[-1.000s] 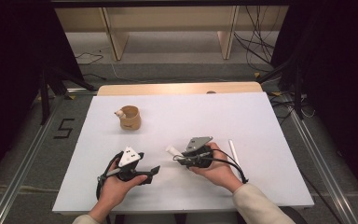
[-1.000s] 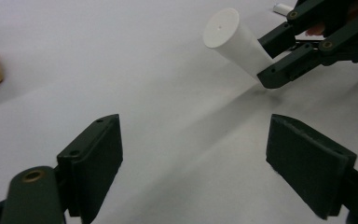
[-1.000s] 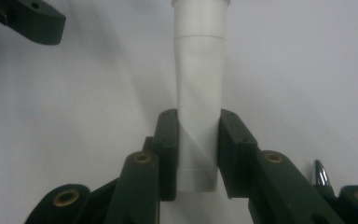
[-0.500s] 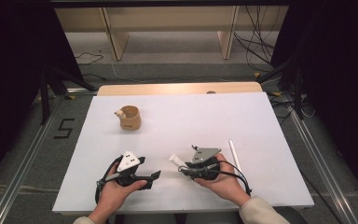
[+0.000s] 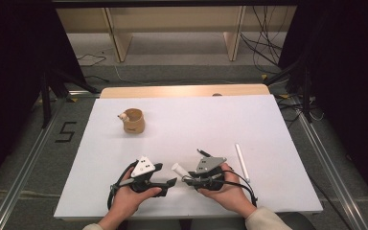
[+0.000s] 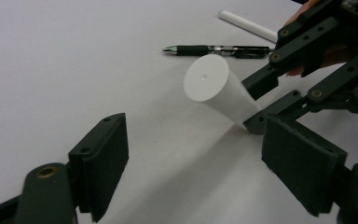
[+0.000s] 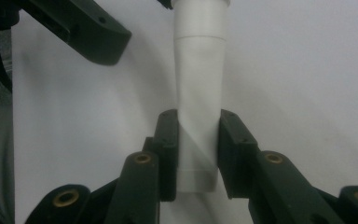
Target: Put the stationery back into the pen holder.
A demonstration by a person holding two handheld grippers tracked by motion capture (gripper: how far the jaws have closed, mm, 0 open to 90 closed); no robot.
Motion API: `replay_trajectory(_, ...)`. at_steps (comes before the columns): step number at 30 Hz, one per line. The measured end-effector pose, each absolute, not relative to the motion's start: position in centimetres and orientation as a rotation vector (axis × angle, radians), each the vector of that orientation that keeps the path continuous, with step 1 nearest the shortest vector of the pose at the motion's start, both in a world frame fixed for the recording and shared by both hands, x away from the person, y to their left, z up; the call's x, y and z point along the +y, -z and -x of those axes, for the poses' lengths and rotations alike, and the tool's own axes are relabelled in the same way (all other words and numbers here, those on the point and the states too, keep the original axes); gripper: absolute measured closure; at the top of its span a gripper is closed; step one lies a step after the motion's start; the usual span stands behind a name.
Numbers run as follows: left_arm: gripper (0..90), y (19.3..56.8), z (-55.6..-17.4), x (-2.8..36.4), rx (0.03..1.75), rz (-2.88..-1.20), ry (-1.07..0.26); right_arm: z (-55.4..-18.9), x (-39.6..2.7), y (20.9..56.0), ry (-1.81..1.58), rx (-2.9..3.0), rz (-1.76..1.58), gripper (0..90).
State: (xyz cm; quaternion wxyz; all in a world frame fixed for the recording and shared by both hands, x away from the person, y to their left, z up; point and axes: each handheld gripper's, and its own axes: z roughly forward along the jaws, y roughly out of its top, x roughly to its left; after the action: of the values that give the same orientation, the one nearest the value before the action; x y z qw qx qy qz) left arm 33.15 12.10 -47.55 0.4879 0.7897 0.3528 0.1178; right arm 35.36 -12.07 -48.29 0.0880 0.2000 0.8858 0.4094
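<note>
Right gripper (image 5: 188,178), lower centre of the high view, pinches a white tube (image 7: 199,88) by its crimped flat tail, jaws pressed on both sides in the right gripper view. Tube points left toward the other hand, capped end (image 6: 206,78) leading, held just above the white table (image 5: 268,124). Left gripper (image 5: 171,181) sits at lower left-centre, jaws spread with nothing between the pads; they have just been closing a little. In the left gripper view the cap's round face hangs ahead of the jaws at upper centre, not yet between them.

Looks like a cap grab or twist-off is coming.

Risks:
- Grip is on the soft tail only, so the tube can pivot or slip out when the left jaws push on the cap.
- Left jaws may close short of the cap and catch air, or nudge the tube sideways.
- Squeezing the body harder could push paste out once the cap loosens.
- Left jaw tip is close to the right gripper's linkage; a clash could knock the hold.

Around:
- black pen (image 6: 216,49) lies flat beyond the tube, upper centre of the left gripper view
- white stick (image 5: 241,162) lies right of the right hand, near but apart
- tan cup (image 5: 133,120) with something small at its rim stands upper left, well apart
- floor marking 5 (image 5: 65,132) at left off the table

Nothing lies between the jaws and the cap; path is free.
</note>
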Motion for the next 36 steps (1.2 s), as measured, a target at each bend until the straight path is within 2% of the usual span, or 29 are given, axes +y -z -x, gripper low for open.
replay_trajectory(10,35.1,47.6,-33.9,10.2,0.875,-1.84,-0.208,-35.2,-11.8,48.5,-1.227,2.629,-0.587,71.1)
replay_trajectory(22,45.6,47.9,-34.2,10.5,0.919,-1.791,-0.168,-35.1,-11.7,48.3,-1.245,2.615,-0.58,71.1)
replay_trajectory(28,53.9,47.9,-34.3,10.9,0.947,-1.732,-0.142,-35.1,-11.6,48.3,-1.262,2.599,-0.58,71.0)
replay_trajectory(36,61.7,47.5,-33.9,10.8,0.911,-1.697,-0.162,-34.9,-11.4,48.3,-1.276,2.581,-0.574,71.0)
